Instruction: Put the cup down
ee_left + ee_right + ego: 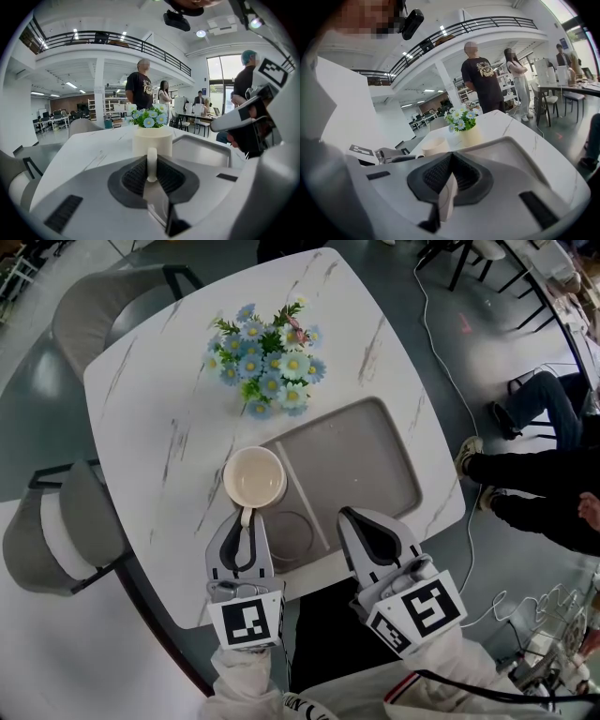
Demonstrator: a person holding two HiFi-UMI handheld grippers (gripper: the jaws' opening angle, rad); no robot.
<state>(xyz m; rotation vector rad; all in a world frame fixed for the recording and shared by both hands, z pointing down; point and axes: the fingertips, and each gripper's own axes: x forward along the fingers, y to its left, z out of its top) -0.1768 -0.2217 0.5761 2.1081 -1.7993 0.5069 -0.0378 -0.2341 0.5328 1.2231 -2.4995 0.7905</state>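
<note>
A cream cup (254, 476) sits at the left rim of the grey tray (375, 460), its handle (247, 517) pointing back at me. My left gripper (246, 521) is shut on that handle; in the left gripper view the handle (151, 164) stands upright, pinched between the black pads, with the cup body (152, 139) just beyond. I cannot tell whether the cup's base touches the surface. My right gripper (350, 515) hovers over the tray's near edge, shut with nothing in it. From the right gripper view the cup (434, 146) shows to the left.
A pot of blue and white daisies (267, 357) stands on the white marble table (159, 399) behind the cup. The tray has a round recess (291, 535) near my left gripper. Grey chairs (56, 531) flank the table's left side. A seated person's legs (534, 484) are at the right.
</note>
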